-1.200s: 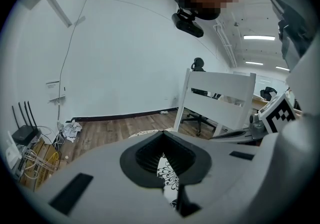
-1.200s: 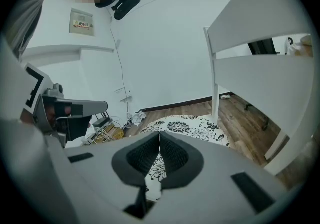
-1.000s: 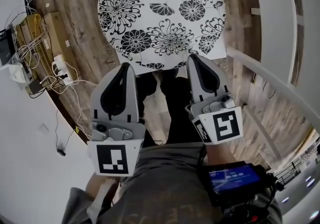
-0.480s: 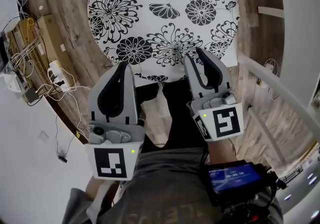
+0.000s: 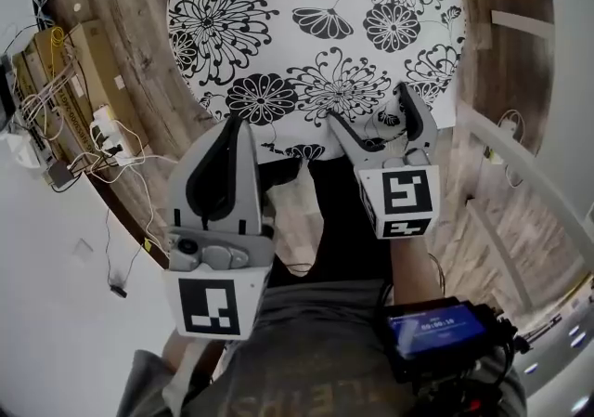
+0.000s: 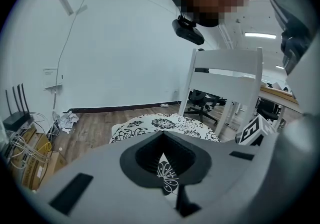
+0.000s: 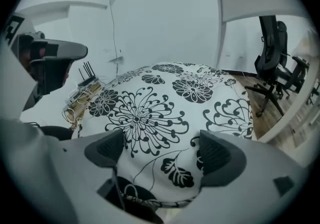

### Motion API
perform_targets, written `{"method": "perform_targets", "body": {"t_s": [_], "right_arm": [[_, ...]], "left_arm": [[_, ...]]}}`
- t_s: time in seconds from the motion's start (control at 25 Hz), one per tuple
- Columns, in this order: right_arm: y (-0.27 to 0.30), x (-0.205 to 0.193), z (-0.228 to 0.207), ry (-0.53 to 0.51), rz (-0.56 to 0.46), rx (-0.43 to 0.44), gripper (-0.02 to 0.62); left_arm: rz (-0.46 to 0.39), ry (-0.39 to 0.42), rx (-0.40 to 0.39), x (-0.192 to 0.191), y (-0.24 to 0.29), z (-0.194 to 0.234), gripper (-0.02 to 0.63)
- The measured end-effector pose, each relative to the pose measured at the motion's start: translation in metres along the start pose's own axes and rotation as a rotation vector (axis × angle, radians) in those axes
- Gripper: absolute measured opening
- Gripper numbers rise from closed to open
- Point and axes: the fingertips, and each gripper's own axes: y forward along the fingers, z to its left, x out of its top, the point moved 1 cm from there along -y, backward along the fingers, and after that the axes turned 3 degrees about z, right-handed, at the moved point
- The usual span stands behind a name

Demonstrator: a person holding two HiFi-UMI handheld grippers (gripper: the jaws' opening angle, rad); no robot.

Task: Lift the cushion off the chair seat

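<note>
Reaching for the cushion (image 5: 316, 25), we have the right gripper (image 5: 371, 113) nearer: its fingers are spreading wide and straddle the cushion's near edge without pressing it. The cushion lies flat on the chair (image 6: 225, 76) seat, ahead of and below both tools, its near edge running crosswise to the fingers. The left gripper (image 5: 237, 127), fingers together and empty, hangs just short of that edge. A second ago the right fingers were together and behind the edge; now they are apart over it.
</note>
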Motion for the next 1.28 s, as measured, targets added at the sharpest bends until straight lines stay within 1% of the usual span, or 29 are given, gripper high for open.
{"method": "perform_targets", "body": {"t_s": [0.08, 0.16, 0.36, 0.52, 0.6, 0.68, 0.72, 0.76, 0.84, 0.96, 1.04, 1.16, 1.28], "right_arm": [[0.002, 0.0, -0.002, -0.031, 0.023, -0.019, 0.476], [-0.001, 0.001, -0.002, -0.045, 0.02, -0.029, 0.444], [-0.001, 0.0, -0.003, -0.039, 0.011, -0.048, 0.32], [0.002, 0.002, 0.0, -0.038, 0.006, -0.055, 0.196], [0.005, -0.003, 0.001, -0.03, 0.005, -0.061, 0.151], [0.009, -0.014, 0.003, -0.008, -0.004, -0.065, 0.093], [0.011, -0.017, 0.004, 0.002, -0.013, -0.064, 0.075], [0.01, -0.017, 0.005, 0.008, -0.023, -0.063, 0.063], [-0.002, -0.004, 0.005, -0.002, -0.041, -0.068, 0.048], [-0.026, 0.026, 0.007, -0.024, -0.072, -0.074, 0.043], [-0.033, 0.035, 0.012, -0.022, -0.096, -0.065, 0.04], [-0.038, 0.038, 0.021, -0.01, -0.128, -0.054, 0.037], [-0.041, 0.038, 0.019, 0.015, -0.182, -0.047, 0.035]], "left_arm": [[-0.006, -0.003, 0.007, 0.004, 0.0, 0.001, 0.006], [-0.014, -0.003, 0.012, 0.008, -0.003, 0.0, 0.006], [-0.02, -0.007, 0.017, 0.01, -0.008, 0.003, 0.006], [-0.02, -0.007, 0.026, 0.012, -0.01, 0.01, 0.006], [-0.018, -0.004, 0.042, 0.008, -0.01, 0.014, 0.006], [-0.013, 0.006, 0.063, 0.001, -0.01, 0.019, 0.006], [-0.011, 0.013, 0.071, -0.002, -0.01, 0.021, 0.006], [-0.011, 0.018, 0.078, -0.002, -0.013, 0.022, 0.006], [-0.021, 0.011, 0.083, 0.009, -0.021, 0.021, 0.006], [-0.044, -0.007, 0.072, 0.032, -0.034, 0.016, 0.006], [-0.051, -0.003, 0.067, 0.038, -0.039, 0.013, 0.006], [-0.055, 0.018, 0.067, 0.038, -0.045, 0.012, 0.006], [-0.073, 0.066, 0.077, 0.038, -0.049, 0.004, 0.006]]}}
